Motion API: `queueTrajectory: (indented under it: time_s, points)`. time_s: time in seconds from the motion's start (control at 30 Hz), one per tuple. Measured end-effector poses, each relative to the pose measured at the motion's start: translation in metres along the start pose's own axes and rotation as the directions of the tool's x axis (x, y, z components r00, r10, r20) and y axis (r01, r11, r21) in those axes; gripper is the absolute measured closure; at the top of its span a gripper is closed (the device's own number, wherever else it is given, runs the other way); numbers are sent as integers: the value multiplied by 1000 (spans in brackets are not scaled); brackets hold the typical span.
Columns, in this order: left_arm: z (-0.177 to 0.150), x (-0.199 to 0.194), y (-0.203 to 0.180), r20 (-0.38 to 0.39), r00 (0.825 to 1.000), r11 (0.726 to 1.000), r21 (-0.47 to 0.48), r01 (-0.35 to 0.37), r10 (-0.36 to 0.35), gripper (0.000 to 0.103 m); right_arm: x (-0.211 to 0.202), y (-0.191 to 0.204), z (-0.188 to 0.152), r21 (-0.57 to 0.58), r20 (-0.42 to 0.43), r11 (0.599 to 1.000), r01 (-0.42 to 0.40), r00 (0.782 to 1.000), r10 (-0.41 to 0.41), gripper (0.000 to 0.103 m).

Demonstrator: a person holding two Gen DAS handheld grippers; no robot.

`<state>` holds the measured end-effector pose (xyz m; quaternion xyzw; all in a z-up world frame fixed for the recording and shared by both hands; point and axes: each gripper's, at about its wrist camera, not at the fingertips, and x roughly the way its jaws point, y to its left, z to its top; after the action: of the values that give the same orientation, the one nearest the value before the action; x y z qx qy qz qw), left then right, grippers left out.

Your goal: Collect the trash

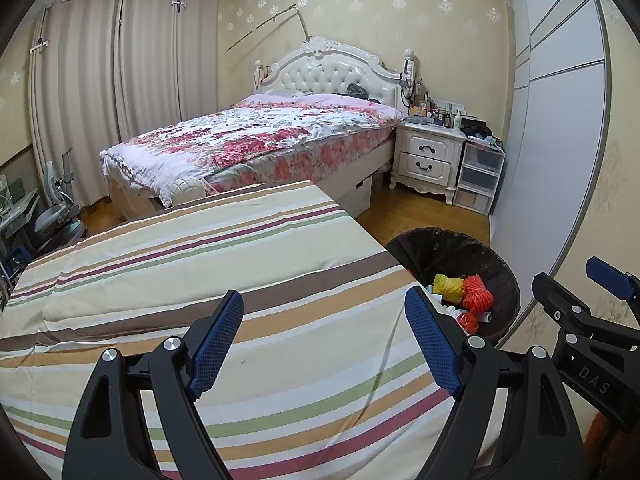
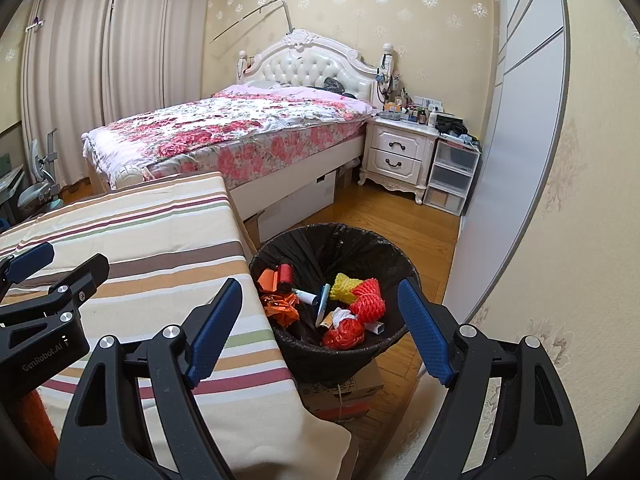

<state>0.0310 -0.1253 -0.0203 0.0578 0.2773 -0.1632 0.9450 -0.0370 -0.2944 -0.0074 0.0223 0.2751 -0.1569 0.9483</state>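
A round bin with a black liner stands on the floor beside the striped table; it also shows in the left wrist view. Inside lie yellow netting, orange netting, a red spool, orange paper scraps and a marker. My right gripper is open and empty, held above the bin's near rim. My left gripper is open and empty above the striped tablecloth, left of the bin. Each gripper shows at the edge of the other's view.
A bed with a floral cover stands behind the table. A white nightstand and plastic drawers are at the back right. A white wardrobe door runs along the right. A cardboard box sits under the bin.
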Motion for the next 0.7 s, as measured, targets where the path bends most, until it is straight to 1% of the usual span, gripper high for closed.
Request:
queueTrajectory:
  time_s: [0.7]
  points:
    - [0, 1, 0, -4, 1000, 1000, -1, 0, 0, 23, 1, -1, 0, 0, -6, 1000, 1, 1000, -1, 25]
